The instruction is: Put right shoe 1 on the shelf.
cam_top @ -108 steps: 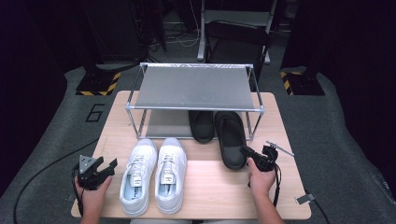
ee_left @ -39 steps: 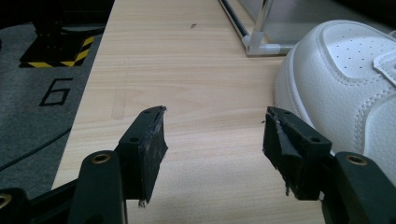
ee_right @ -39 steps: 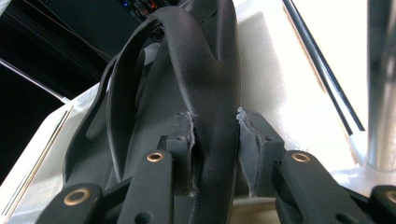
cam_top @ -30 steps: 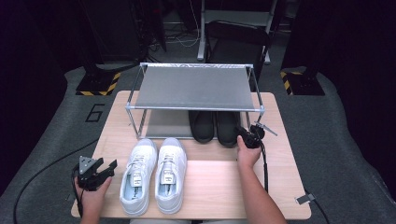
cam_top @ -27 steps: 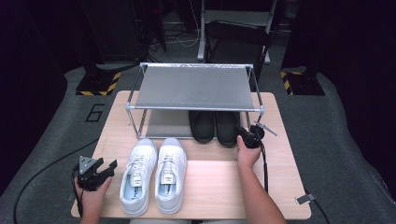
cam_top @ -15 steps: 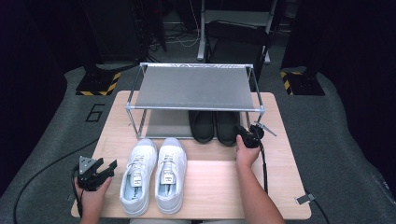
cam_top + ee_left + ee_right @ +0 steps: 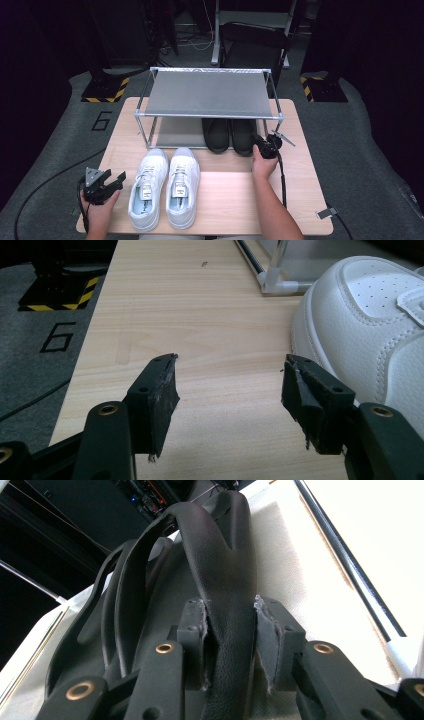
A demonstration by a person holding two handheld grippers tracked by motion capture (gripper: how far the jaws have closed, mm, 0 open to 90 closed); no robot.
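The left claw [image 7: 111,181] rests low with its jaws spread wide apart, while the right claw [image 7: 260,143] reaches forward, jaws pinched on something black.

dark room, grey carpet floor [image 7: 360,150], yellow-black hazard-striped bases [image 7: 102,92], grey metal stand [image 7: 250,22] behind

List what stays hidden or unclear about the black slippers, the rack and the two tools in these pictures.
- Black slippers, high view: the toes lie under the rack, whose top shelf covers them.
- Right tool, high view: too small to show the jaws; the right gripper view shows them pressing a slipper strap.
- Left tool, left gripper view: the jaw bases are cut by the bottom edge.
- White sneaker, left gripper view: cut by the right edge.
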